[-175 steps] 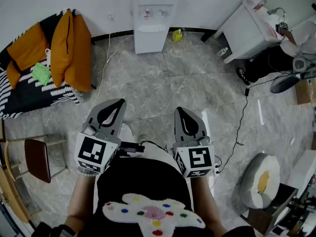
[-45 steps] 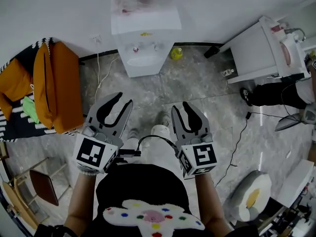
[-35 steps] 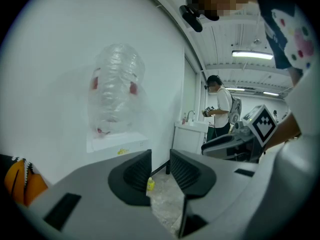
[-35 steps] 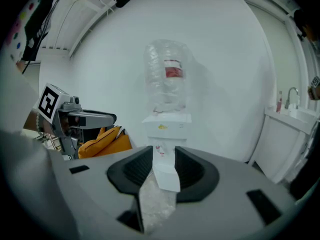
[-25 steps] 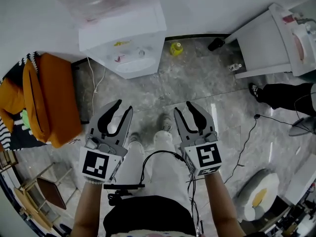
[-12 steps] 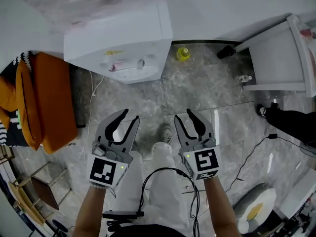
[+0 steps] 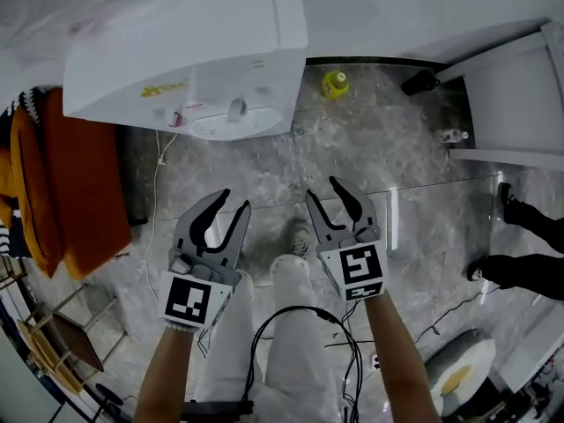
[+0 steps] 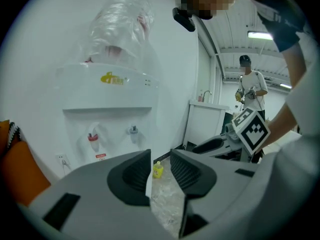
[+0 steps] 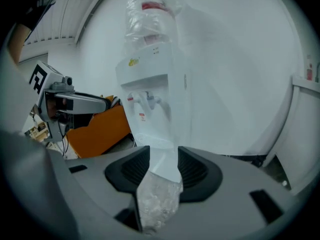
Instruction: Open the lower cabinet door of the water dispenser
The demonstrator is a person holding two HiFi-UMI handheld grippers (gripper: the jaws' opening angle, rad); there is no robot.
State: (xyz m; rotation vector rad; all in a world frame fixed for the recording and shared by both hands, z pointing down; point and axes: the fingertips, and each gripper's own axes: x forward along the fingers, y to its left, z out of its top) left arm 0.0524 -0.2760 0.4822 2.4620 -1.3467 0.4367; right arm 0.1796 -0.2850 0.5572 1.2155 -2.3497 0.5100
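The left gripper (image 7: 234, 203) keeps its jaws a little apart, with nothing between them. The jaws of the right gripper (image 7: 323, 192) have just been opening wider and are also empty. Both hang above the floor (image 7: 370, 166), touching nothing. The water dispenser (image 7: 189, 69) stands ahead at the floor's far edge, against the wall.

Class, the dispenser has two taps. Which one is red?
The left tap as you face the dispenser, nearer the orange fabric; the right tap is bluish.
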